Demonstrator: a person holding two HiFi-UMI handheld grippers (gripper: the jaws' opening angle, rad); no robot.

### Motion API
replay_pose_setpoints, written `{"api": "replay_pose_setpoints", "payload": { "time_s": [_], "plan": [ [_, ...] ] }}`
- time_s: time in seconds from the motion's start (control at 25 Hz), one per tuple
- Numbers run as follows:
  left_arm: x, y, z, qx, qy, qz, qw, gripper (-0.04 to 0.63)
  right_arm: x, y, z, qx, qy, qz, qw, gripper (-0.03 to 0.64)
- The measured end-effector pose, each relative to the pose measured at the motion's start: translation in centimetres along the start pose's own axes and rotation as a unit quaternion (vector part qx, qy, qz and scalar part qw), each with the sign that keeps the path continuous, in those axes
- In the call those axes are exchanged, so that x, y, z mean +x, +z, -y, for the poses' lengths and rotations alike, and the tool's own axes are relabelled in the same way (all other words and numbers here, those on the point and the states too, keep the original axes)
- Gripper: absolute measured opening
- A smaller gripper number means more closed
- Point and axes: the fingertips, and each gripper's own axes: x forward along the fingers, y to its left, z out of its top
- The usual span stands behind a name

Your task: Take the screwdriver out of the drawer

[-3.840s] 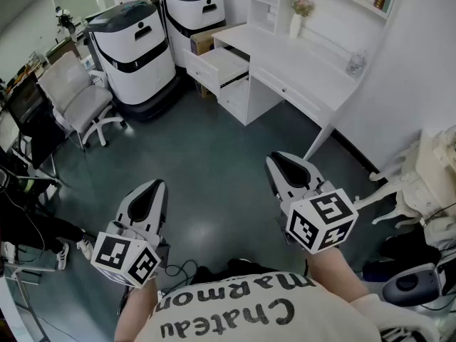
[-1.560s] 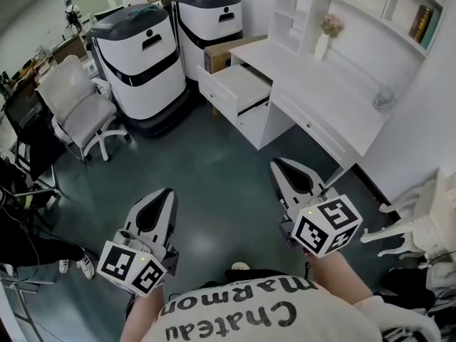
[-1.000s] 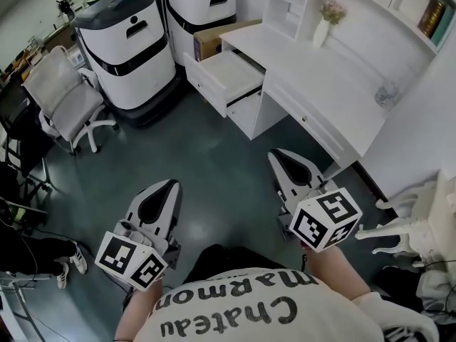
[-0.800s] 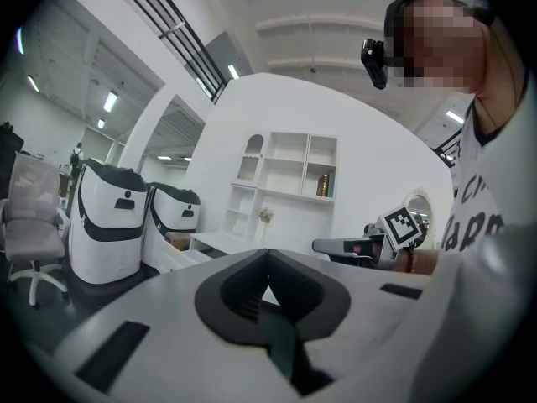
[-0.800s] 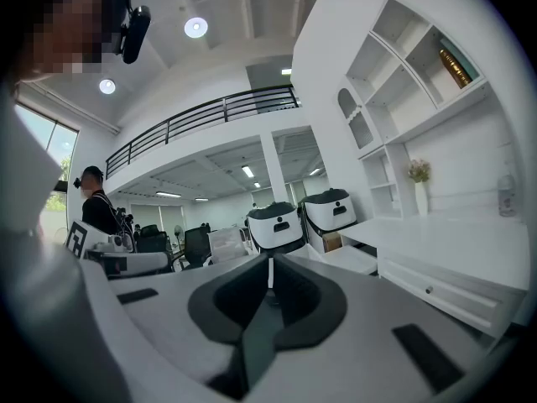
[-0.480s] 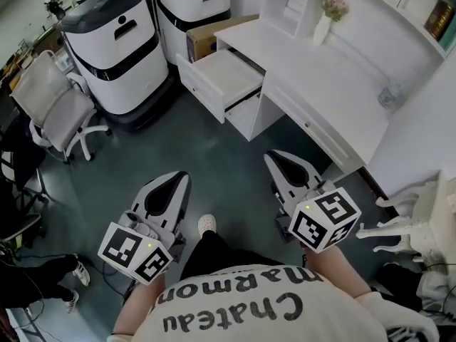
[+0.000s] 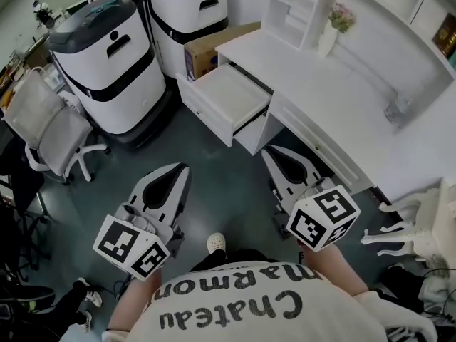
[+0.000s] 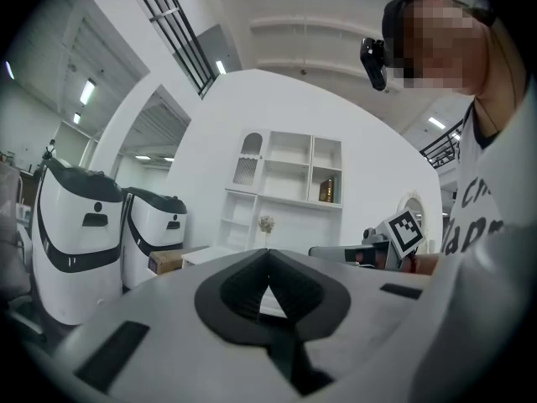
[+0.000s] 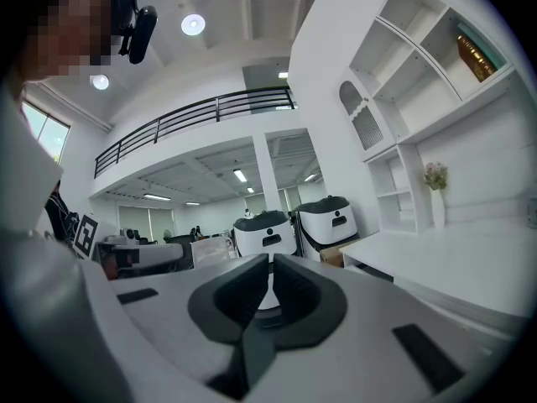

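Observation:
The white drawer point(image 7: 229, 93) stands pulled out of the white desk point(image 7: 313, 84) at the upper middle of the head view. Its inside looks plain white from here, and I see no screwdriver in any view. My left gripper point(image 7: 181, 168) is held level over the dark floor, short of the drawer, its jaws shut and empty point(image 8: 268, 257). My right gripper point(image 7: 268, 150) is beside it, closer to the desk front, also shut with nothing in it point(image 9: 270, 260). Both point toward the desk.
Two large white and black machines point(image 7: 107, 55) point(image 7: 189, 9) stand left of the desk, with a cardboard box point(image 7: 206, 47) between them and the desk. An office chair point(image 7: 50, 130) is at the left. A vase of flowers point(image 7: 332, 28) stands on the desk. White ornate furniture point(image 7: 420, 226) is at the right.
The person has walked closer to the desk, so the open drawer now lies nearer in view. Both grippers have come forward with the person and stay shut.

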Motion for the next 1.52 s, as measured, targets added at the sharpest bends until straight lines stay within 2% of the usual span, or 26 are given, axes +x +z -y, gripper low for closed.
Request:
{"api": "replay_pose_setpoints", "payload": {
  "time_s": [0.28,0.56,1.04,1.28,1.52],
  "plan": [
    [3.9,1.1,-6.2,0.001,-0.021,0.001,0.9998,0.023,6.5,1.2,1.9,0.001,-0.018,0.007,1.000,0.039],
    [6.5,1.8,-10.1,0.003,-0.032,-0.005,0.9995,0.023,10.8,2.1,3.6,0.009,-0.030,0.014,0.999,0.040],
    [9.3,-1.3,-12.1,-0.030,-0.047,-0.038,0.9977,0.023,13.4,-0.9,6.1,0.040,-0.040,-0.018,0.998,0.040],
    [11.3,-2.0,-13.3,-0.035,-0.037,-0.043,0.9978,0.023,15.5,-1.6,8.6,0.059,-0.033,-0.025,0.997,0.040],
    [15.4,-1.7,-17.4,-0.043,-0.007,-0.049,0.9979,0.023,20.5,-0.8,12.9,0.066,-0.021,-0.039,0.997,0.040]
  ]
}}
